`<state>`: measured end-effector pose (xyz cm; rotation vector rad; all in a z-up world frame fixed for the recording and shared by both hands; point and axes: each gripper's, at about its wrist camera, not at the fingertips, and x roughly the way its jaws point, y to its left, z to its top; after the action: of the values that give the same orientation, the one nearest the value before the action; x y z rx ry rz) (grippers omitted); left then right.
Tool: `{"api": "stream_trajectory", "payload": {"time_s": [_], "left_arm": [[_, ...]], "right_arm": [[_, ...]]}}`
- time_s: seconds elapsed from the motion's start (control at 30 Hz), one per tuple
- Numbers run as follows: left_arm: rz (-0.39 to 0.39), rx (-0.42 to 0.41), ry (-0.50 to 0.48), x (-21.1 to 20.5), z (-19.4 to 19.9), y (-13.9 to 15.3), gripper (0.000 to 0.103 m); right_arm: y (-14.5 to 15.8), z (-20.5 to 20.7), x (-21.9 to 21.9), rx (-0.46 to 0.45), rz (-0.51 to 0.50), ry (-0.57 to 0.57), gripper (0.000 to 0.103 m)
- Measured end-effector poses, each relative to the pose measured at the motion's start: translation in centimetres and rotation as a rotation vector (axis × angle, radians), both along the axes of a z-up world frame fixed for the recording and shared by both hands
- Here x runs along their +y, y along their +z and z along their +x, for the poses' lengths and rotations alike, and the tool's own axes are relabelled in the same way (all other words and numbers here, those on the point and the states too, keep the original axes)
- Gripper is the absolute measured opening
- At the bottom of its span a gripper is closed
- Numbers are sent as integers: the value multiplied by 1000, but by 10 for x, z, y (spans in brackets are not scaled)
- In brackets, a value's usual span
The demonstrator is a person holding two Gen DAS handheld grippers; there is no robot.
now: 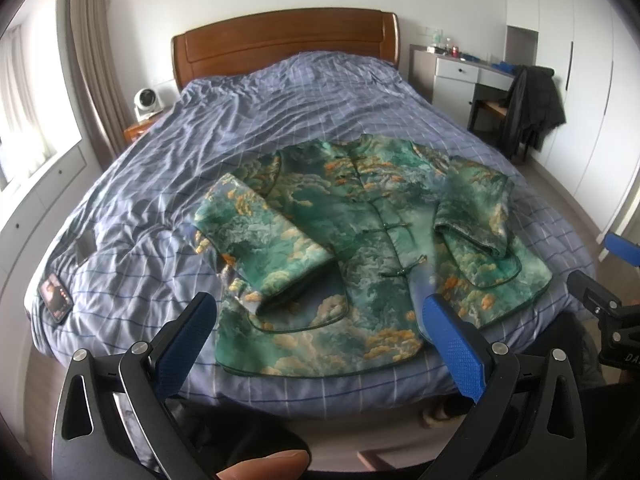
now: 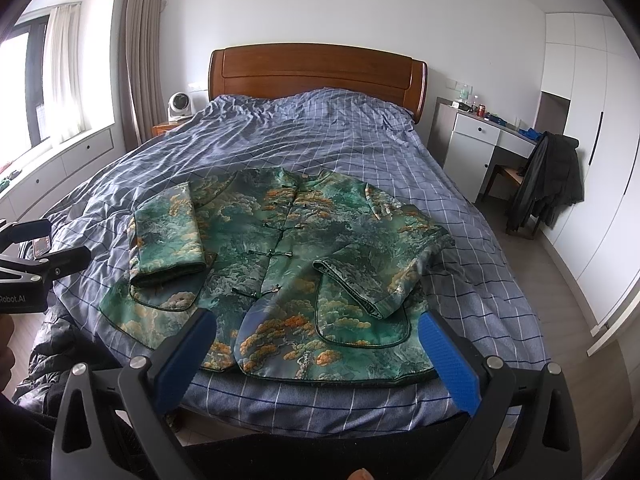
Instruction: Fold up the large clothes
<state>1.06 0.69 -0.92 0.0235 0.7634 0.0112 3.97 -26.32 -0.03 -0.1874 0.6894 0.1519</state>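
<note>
Nearby, both tongs (image 1: 316,312) (image 2: 316,332) agape above jacket (image 1: 360,240)

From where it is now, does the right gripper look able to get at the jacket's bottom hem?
Probably yes. The right gripper is open and empty, and the jacket hem lies flat at the near edge of the bed with nothing on it.

Jacket (image 2: 280,264): woven cloth, soft sheen, green-orange print. Duvet (image 2: 320,140): matt checked cloth, creased. Headboard (image 2: 316,68): glossy varnished wood. Right gripper (image 2: 316,344): matt black frame, textured blue pads (image 2: 448,360), metal rivets.
</note>
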Motion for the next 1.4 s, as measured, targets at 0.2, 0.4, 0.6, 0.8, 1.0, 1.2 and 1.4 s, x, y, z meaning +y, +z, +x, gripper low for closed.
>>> {"api": "stream_trajectory", "payload": {"time_s": [0.2, 0.4, 0.6, 0.8, 1.0, 1.2, 1.4], "left_arm": [[2, -2, 0, -1, 0, 0, 103], [2, -1, -1, -1, -1, 0, 103], [2, -1, -1, 0, 0, -1, 103], [3, -1, 0, -1, 0, -1, 103], [3, -1, 0, -1, 0, -1, 103], [4, 0, 0, -1, 0, -1, 103], [5, -2, 0, -2, 0, -1, 103]], "right_arm": [[-1, -1, 1, 0, -1, 2, 103], [-2, -1, 1, 2, 0, 0, 103], [-2, -1, 1, 0, 0, 0, 103], [-2, -1, 2, 1, -1, 1, 103], [-2, -1, 2, 2, 0, 0, 103], [-2, 0, 2, 2, 0, 0, 103], [-2, 0, 2, 1, 0, -1, 103]]}}
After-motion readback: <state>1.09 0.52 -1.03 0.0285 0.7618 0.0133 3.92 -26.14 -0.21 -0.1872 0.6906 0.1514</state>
